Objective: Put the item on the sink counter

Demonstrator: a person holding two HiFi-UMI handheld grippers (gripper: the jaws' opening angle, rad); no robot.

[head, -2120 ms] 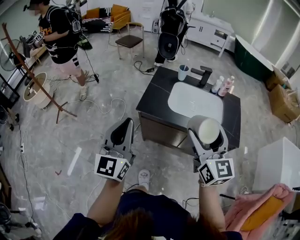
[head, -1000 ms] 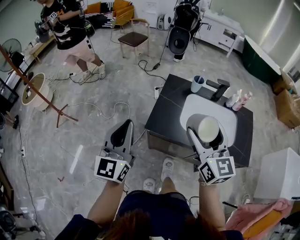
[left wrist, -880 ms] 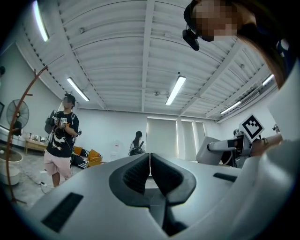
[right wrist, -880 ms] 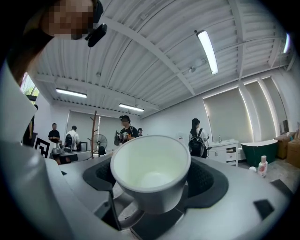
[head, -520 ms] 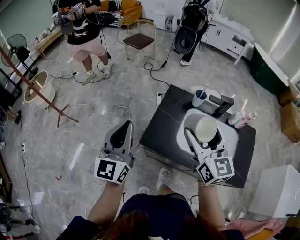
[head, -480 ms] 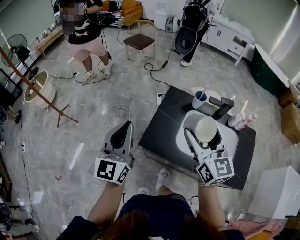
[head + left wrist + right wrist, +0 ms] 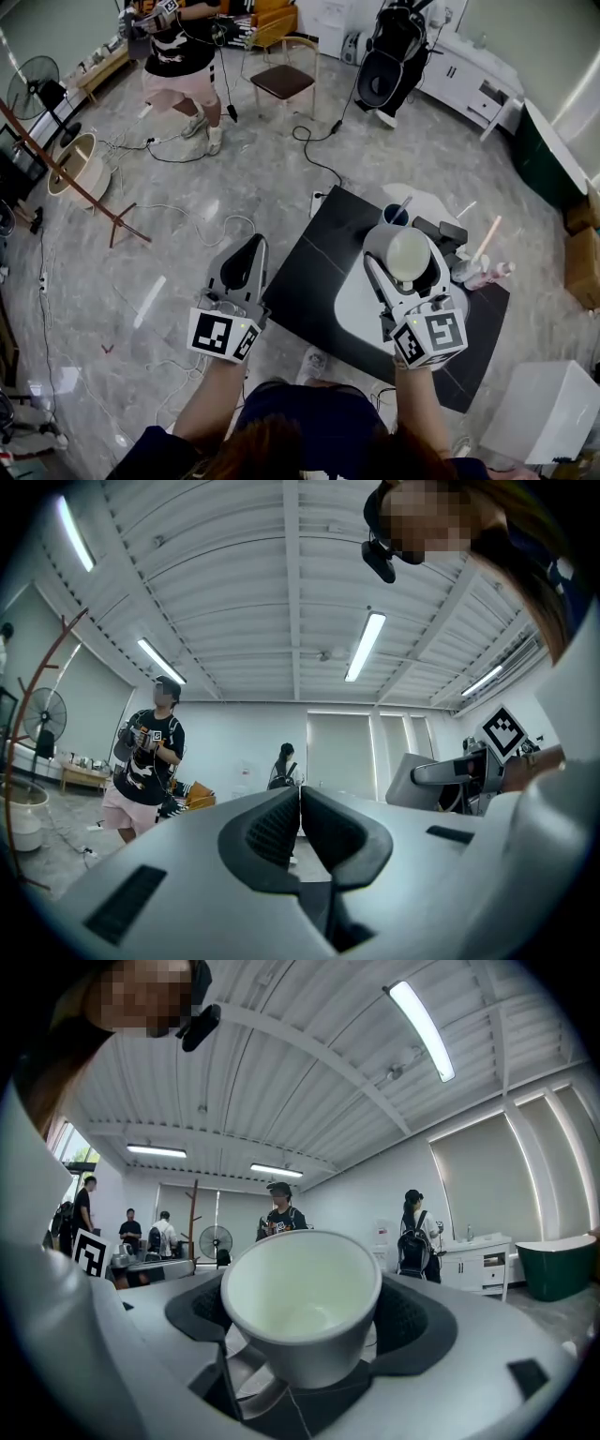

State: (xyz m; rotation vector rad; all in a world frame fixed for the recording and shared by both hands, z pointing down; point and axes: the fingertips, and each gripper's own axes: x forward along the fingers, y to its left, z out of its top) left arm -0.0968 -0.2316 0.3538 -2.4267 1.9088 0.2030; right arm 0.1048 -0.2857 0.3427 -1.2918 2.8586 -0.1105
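My right gripper (image 7: pixel 405 258) is shut on a white cup (image 7: pixel 407 254), held mouth-up above the black sink counter (image 7: pixel 314 272) and the near rim of its white basin (image 7: pixel 361 298). In the right gripper view the white cup (image 7: pixel 302 1312) sits empty between the dark pads of the right gripper (image 7: pixel 305 1321), with the room's ceiling behind it. My left gripper (image 7: pixel 246 264) hovers over the floor just left of the counter, shut with nothing in it; in its own view the left gripper (image 7: pixel 300 817) has its pads pressed together.
On the counter's far side stand a blue cup with a toothbrush (image 7: pixel 395 215), a black faucet (image 7: pixel 441 233) and bottles (image 7: pixel 483 272). A person (image 7: pixel 183 56) stands far left, near a chair (image 7: pixel 284 79) and cables (image 7: pixel 206 225). A white box (image 7: pixel 539 412) sits at the right.
The sink counter has come closer and now lies under my right gripper and the cup. Both grippers keep their hold and pose. The person at the far left has walked on.
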